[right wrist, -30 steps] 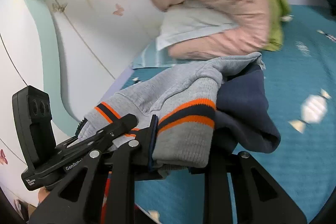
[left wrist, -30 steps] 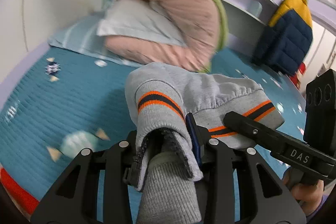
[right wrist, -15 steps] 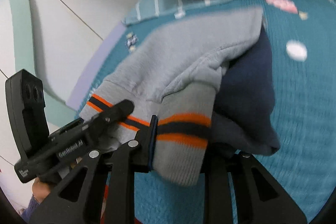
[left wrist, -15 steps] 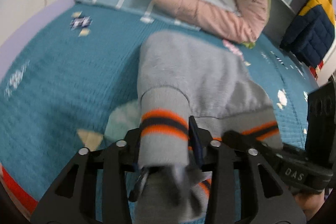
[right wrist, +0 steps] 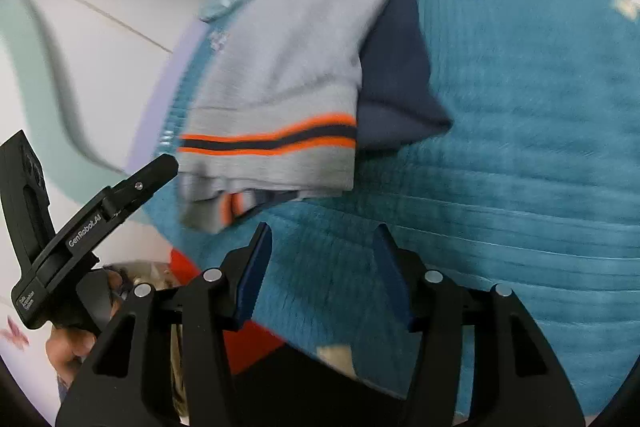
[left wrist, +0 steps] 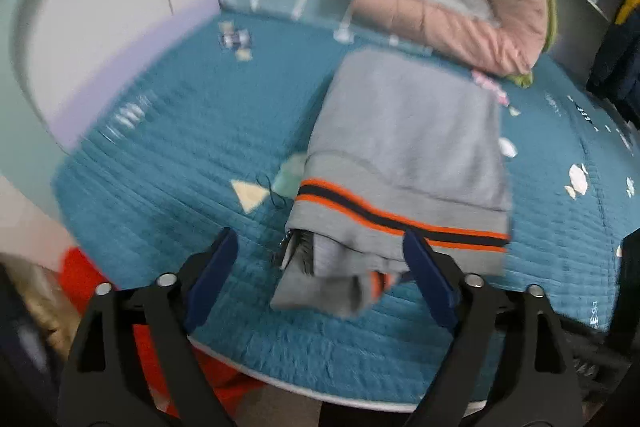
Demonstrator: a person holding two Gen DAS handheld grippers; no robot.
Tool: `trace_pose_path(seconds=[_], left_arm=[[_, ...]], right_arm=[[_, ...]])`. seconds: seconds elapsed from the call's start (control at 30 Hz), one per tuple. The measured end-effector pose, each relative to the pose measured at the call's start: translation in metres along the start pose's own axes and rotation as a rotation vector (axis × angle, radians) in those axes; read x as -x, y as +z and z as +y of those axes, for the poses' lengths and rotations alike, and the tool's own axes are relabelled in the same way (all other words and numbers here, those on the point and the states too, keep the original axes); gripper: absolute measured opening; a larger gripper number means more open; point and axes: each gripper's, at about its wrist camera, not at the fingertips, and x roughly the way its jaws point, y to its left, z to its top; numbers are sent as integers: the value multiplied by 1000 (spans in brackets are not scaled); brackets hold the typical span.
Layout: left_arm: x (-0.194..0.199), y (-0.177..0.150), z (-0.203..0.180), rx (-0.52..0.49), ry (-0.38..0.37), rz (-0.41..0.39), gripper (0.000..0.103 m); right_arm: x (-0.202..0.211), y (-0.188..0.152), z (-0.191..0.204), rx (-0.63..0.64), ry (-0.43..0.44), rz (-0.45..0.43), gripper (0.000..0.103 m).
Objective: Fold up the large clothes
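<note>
Near the bed's (left wrist: 168, 131) front edge: one folded grey sweater (left wrist: 404, 131) | left gripper (left wrist: 320, 271), right gripper (right wrist: 320, 267) both released, empty | edges blurred

Ahead of the fingers, the folded grey knit sweatshirt with orange-navy ribbed hem (left wrist: 404, 147) looks soft, matt; beneath them, the teal quilted cloth bedspread (left wrist: 180, 131) shows stitched ridges.

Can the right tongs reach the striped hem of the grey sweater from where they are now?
Probably yes. The right tongs are open and empty, and the striped hem of the grey sweater lies just ahead on the teal bedspread, with nothing between them.
</note>
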Motion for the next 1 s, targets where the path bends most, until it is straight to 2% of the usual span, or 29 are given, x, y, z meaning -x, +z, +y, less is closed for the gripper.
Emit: trace_pose_path(seconds=[0.07,0.13,0.2,0.3,0.4,0.47,0.53,0.7,0.8,1.0], left_arm=[[35,-2,-16,-14,14,-60,91],[67,-3,-33,-14,54,-88,91],[94,-3,-50,-8,63,-98,91],[143,-8,-80,6,23,-133,93],[190,-11,-110,9,-30,-173,96],[225,-14,-132,-17,-40,-218,98],[253,-16,-151,-53,-52,-255,98],[322,-28,-186,-120,-29,-370,98],[358,-39,-202,-149,-14,-441,98],[412,-58,-222,-188,-27,-546,98]], right_arm=[[39,-2,4,43,-17,-53,52],[81,-6,9,88,-43,-98,61],[118,-9,14,136,-48,-106,76],[169,-19,30,229,-124,-155,81],[233,-36,39,291,-200,-247,84],[263,-47,46,309,-245,-304,92],[297,-60,54,341,-286,-387,93],[364,-89,74,405,-362,-551,95],[405,-106,78,404,-348,-627,95],[452,-129,88,415,-363,-735,95]])
